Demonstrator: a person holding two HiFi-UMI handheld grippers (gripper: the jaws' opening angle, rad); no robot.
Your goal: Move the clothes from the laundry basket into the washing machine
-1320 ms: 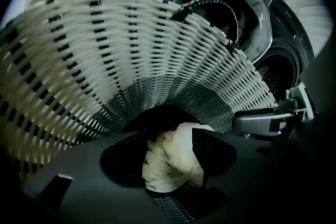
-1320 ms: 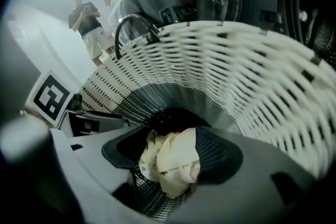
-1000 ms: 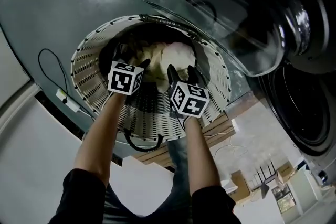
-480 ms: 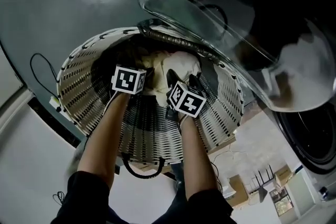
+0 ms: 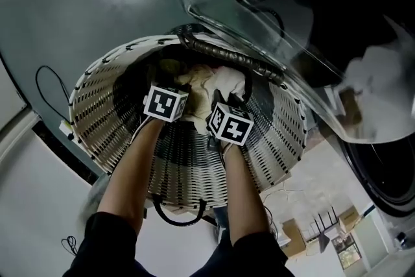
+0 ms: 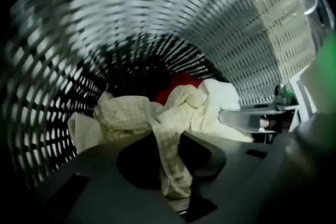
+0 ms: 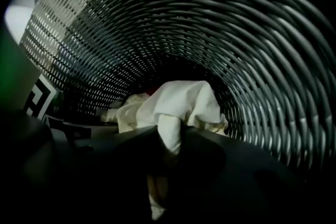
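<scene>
All three views look closely down into the basket

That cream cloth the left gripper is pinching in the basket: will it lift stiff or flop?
Probably floppy: the cream cloth lies crumpled, a fold drooping between the left gripper's jaws, which have just been closing on it. Likely light, since it looks thin. It may drag the white cloth lying against it.

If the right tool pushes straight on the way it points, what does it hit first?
The white cloth: the right tool has just been closing and pinches a fold of it. Behind that, probably the basket bottom.
</scene>
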